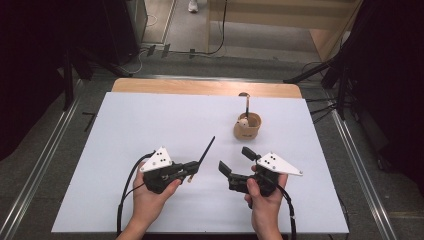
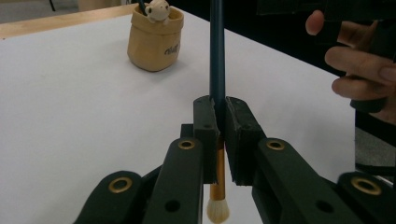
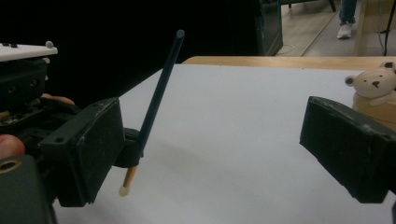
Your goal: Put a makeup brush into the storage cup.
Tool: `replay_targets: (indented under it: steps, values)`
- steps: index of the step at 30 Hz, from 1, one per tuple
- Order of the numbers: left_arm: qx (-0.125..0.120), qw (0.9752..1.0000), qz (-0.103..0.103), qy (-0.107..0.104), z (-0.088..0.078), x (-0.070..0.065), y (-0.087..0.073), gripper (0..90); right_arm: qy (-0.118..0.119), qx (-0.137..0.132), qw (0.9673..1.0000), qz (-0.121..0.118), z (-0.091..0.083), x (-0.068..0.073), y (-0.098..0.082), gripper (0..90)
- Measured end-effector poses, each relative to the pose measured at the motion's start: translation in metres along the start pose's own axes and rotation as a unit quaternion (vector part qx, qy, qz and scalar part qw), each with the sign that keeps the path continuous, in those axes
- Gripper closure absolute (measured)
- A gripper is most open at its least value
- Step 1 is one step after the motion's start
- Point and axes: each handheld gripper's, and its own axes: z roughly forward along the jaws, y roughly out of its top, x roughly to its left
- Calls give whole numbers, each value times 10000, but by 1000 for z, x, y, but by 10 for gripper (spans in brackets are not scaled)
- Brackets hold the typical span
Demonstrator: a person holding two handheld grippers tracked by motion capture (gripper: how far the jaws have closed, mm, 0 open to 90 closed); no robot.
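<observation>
My left gripper (image 1: 192, 169) (image 2: 218, 128) is shut on a makeup brush (image 1: 205, 152) (image 2: 217, 56) with a dark handle. The handle points up and away, and its gold ferrule and pale bristle tip (image 2: 218, 211) hang below the jaws, just above the white table. To the right, my right gripper (image 1: 236, 160) (image 3: 215, 149) is open with nothing between its wide-apart pads (image 3: 88, 149); this view also catches the brush (image 3: 156, 102) off to its left. A tan holder cup (image 1: 247, 126) (image 2: 155, 39) with a small bear figure (image 3: 373, 83) stands farther back, and another brush (image 1: 245, 102) stands in it.
The table has a white top (image 1: 150, 125) with a wooden strip (image 1: 200, 87) along its far edge. Dark stands and cables sit on the floor beyond. A person's hands hold both grippers near the front edge.
</observation>
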Motion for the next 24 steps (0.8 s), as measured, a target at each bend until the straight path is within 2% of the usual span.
replay_targets:
  steps: [7, 11, 14, 16, 20, 24]
  values:
    - [-89, 9999, 22, -105, 6, -7, -1, 849, 221, -161, 9990, 353, 8, 8, -7, 160]
    - [-169, 9998, 12, -141, 7, -9, -2, 849, 159, -126, 9984, 533, 14, 13, -11, 250]
    - [-165, 9997, 37, -150, 8, -12, -2, 849, 257, -90, 9967, 771, 19, 16, -14, 297]
    - [-195, 9997, 45, -157, 9, -13, -3, 849, 303, -69, 9960, 839, 20, 17, -15, 318]
    - [-250, 9995, 129, -124, 10, -17, -3, 849, 382, -172, 9942, 991, 19, 19, -18, 452]
    - [-296, 9994, 139, -130, 11, -20, -4, 849, 430, -283, 9924, 1116, 18, 17, -20, 526]
